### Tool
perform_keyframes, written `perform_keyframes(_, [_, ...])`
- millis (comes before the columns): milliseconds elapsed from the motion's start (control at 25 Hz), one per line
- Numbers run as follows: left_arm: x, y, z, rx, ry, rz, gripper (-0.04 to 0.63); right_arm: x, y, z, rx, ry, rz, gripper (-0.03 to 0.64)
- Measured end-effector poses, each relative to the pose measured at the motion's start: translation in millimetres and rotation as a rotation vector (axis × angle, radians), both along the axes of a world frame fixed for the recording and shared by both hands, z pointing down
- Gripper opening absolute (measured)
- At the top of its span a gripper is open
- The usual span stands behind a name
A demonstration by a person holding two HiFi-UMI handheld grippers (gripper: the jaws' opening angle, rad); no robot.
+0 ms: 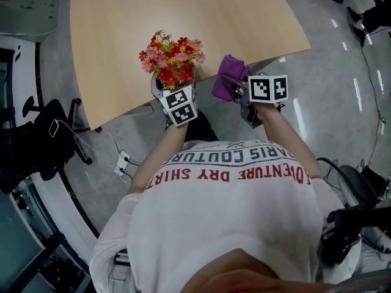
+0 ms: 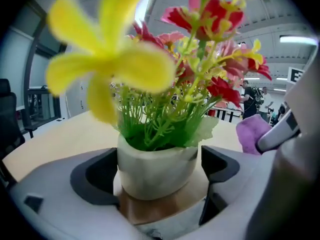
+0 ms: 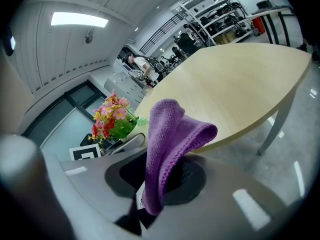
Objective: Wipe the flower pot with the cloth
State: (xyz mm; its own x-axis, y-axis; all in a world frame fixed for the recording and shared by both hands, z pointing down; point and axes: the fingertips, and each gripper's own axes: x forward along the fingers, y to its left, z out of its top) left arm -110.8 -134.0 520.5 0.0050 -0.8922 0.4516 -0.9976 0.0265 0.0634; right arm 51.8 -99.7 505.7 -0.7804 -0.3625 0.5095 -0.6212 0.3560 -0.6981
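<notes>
Standing at the tabletop edge, the pot sits between my left tool's wide-spread jaws, which fence it rather than squeeze it, I judge. My right tool is clamped on the cloth, held near the pot for wiping.

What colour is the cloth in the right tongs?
The cloth is purple; it shows best in the right gripper view.

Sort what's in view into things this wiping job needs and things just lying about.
Job: flower pot; purple cloth, pinched in the right gripper.
Lying about: black office chair; white power strip; storage racks.
</notes>
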Motion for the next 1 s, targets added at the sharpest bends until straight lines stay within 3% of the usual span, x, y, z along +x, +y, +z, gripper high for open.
perform_keyframes(280, [0, 0, -3, 0.035, -0.036, 0.084, 0.509, -3, 0, 0, -0.002, -0.010, -0.009, 0.060])
perform_keyframes(720, [14, 7, -1, 0.041, -0.026, 0.491, 0.508, -40, -14, -8, 0.013, -0.070, -0.137, 0.059])
perform_keyframes(1000, [13, 1, -2, 0.028, -0.023, 0.617, 0.506, -66, -32, -13, 0.002, -0.112, -0.194, 0.059])
